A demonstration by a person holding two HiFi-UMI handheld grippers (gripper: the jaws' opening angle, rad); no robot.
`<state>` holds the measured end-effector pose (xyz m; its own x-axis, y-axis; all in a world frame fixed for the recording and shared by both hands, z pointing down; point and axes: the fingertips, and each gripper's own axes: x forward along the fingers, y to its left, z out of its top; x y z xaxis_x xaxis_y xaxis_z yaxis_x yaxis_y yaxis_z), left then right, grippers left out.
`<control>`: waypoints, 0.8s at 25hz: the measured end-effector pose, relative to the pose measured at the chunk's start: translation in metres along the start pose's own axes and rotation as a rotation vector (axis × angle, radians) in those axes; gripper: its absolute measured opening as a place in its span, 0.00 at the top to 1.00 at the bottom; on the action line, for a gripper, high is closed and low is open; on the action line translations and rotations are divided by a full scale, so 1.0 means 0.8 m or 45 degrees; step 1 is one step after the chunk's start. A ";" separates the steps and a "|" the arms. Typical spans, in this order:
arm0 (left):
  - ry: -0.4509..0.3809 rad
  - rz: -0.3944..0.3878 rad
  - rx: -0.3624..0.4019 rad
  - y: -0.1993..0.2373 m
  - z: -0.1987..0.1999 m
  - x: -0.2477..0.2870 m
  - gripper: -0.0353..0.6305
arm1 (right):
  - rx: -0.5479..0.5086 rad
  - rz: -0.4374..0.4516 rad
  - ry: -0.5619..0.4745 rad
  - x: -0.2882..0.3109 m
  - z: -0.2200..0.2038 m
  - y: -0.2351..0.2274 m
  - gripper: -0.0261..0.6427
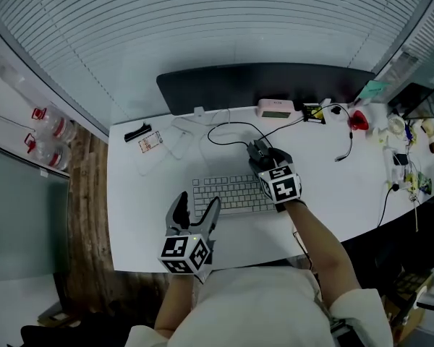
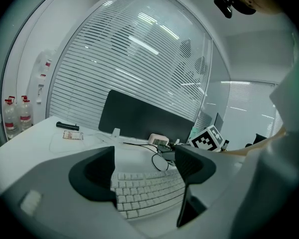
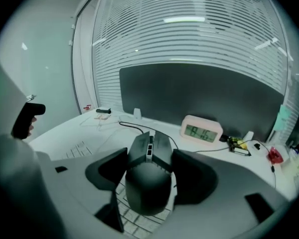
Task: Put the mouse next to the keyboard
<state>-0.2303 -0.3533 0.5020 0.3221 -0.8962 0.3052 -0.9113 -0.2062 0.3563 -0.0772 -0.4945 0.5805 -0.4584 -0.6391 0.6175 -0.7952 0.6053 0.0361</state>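
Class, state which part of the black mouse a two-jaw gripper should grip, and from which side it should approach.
Grip the mouse by its two long flanks, coming from its rounded rear. It is narrow across, and its cable leaves the front. The right gripper holds it so.

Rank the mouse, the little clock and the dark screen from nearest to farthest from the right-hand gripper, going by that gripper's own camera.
1. The mouse: gripped between the jaws of the right gripper, dead centre.
2. The clock: on the desk ahead, slightly to the right.
3. The monitor: upright behind the clock, at the back of the desk.
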 end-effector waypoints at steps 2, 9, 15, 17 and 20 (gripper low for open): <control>0.002 -0.013 0.004 -0.014 -0.002 0.004 0.40 | 0.015 -0.026 0.000 -0.014 -0.009 -0.017 0.53; 0.005 -0.049 0.018 -0.060 -0.007 0.016 0.40 | 0.053 -0.102 -0.019 -0.061 -0.032 -0.073 0.53; 0.011 -0.068 0.030 -0.098 -0.014 0.025 0.40 | 0.089 -0.148 -0.017 -0.092 -0.059 -0.116 0.53; 0.017 -0.070 0.033 -0.110 -0.018 0.027 0.40 | 0.104 -0.162 -0.014 -0.102 -0.069 -0.128 0.53; 0.024 -0.073 0.039 -0.125 -0.022 0.030 0.40 | 0.120 -0.178 -0.009 -0.115 -0.084 -0.144 0.53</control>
<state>-0.1267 -0.3468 0.4892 0.3781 -0.8752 0.3016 -0.8986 -0.2688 0.3467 0.0835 -0.4733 0.5723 -0.3429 -0.7177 0.6061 -0.8852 0.4629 0.0473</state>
